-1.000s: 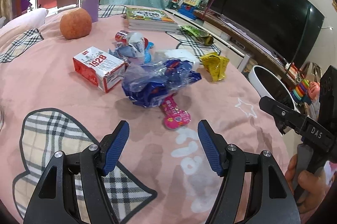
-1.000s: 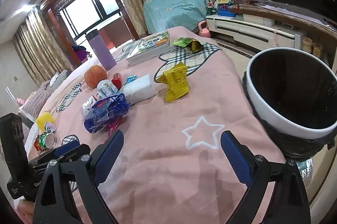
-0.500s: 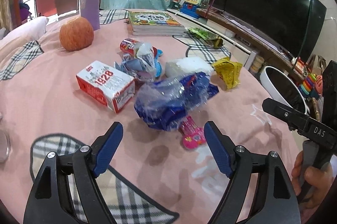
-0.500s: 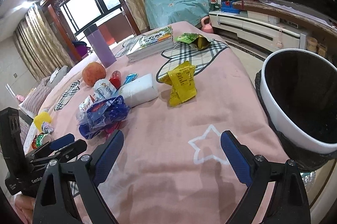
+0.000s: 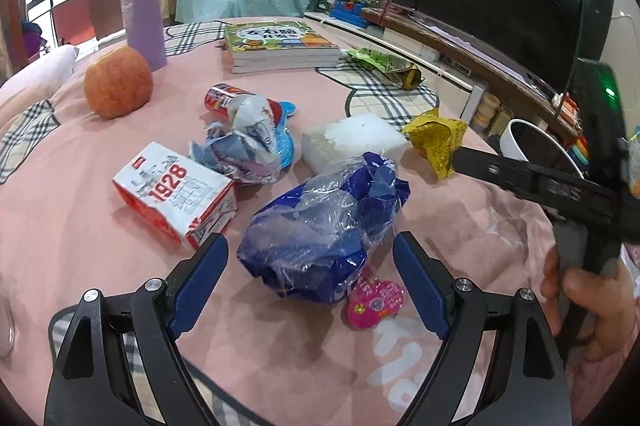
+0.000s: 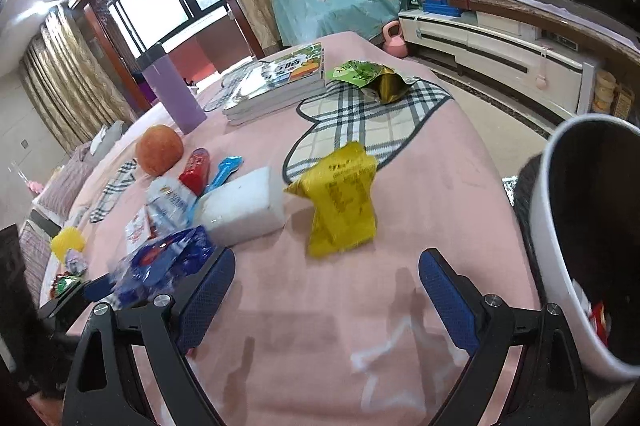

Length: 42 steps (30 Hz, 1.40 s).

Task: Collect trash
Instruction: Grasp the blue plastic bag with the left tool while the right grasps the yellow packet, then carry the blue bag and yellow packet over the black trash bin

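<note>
A crumpled blue plastic bag (image 5: 324, 226) lies on the pink tablecloth, right between the open jaws of my left gripper (image 5: 310, 246); the fingers do not touch it. A pink wrapper (image 5: 374, 302) lies under its near right side. A yellow snack packet (image 6: 340, 198) stands just ahead of my open, empty right gripper (image 6: 326, 264); it also shows in the left wrist view (image 5: 438, 140). The white trash bin (image 6: 560, 226) with a black liner stands off the table's right edge. A crumpled white-blue wrapper (image 5: 244, 142), a red can (image 5: 220, 98) and a green packet (image 6: 368, 76) lie farther back.
A red-white "1928" carton (image 5: 172, 194) sits left of the blue bag, a white foam block (image 5: 352, 142) behind it. An orange fruit (image 5: 118, 82), a purple tumbler (image 5: 142, 12) and stacked books (image 5: 280, 44) stand at the back. A TV and cabinet line the right wall.
My left gripper has moved forward until the blue bag sits between its jaws. My right gripper has moved forward and left toward the yellow packet. Both stay open.
</note>
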Each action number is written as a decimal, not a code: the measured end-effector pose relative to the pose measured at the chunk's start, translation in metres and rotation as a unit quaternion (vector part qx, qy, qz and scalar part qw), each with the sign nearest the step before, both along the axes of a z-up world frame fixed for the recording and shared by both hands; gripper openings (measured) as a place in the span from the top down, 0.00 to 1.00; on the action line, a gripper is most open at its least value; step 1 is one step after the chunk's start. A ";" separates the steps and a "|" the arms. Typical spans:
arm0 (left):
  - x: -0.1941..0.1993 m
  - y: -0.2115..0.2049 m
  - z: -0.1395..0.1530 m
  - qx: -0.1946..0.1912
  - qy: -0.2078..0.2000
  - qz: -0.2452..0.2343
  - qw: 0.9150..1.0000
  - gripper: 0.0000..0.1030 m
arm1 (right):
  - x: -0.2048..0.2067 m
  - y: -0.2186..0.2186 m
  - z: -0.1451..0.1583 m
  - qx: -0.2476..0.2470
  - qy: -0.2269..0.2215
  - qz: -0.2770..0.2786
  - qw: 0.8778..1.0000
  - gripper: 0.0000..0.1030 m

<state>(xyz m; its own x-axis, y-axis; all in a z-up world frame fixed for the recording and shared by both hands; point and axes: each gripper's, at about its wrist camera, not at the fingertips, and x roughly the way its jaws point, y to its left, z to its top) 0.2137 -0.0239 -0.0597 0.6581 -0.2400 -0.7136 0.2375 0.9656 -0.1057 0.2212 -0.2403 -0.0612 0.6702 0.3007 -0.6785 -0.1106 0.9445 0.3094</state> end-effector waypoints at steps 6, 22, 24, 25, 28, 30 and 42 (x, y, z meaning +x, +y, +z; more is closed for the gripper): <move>0.003 -0.006 -0.002 0.005 0.000 -0.008 1.000 0.39 | 0.025 0.003 -0.011 -0.024 0.017 0.003 1.000 0.36; -0.017 -0.028 0.014 -0.015 -0.010 -0.028 0.999 0.62 | -0.013 -0.014 0.002 -0.016 -0.002 -0.005 1.000 0.62; -0.021 -0.032 0.016 -0.018 -0.011 -0.032 0.999 0.63 | -0.024 -0.020 0.004 -0.013 -0.005 -0.008 1.000 0.62; -0.023 -0.035 0.017 -0.019 -0.012 -0.033 0.999 0.63 | -0.029 -0.022 0.005 -0.011 -0.007 -0.010 1.000 0.62; -0.027 -0.042 0.018 -0.020 -0.013 -0.037 0.999 0.62 | -0.040 -0.027 0.009 -0.009 -0.009 -0.017 1.000 0.62; -0.031 -0.047 0.018 -0.020 -0.010 -0.040 0.999 0.63 | -0.048 -0.030 0.011 -0.008 -0.011 -0.022 1.000 0.62; -0.048 -0.073 0.020 -0.020 -0.009 -0.065 0.998 0.63 | -0.088 -0.055 0.019 0.001 -0.023 -0.050 0.998 0.62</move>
<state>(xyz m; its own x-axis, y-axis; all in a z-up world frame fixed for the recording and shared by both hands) 0.1657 -0.0965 -0.0396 0.6324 -0.3518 -0.6901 0.3622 0.9218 -0.1380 0.1331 -0.2952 -0.0423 0.7276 0.2317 -0.6457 -0.0299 0.9510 0.3076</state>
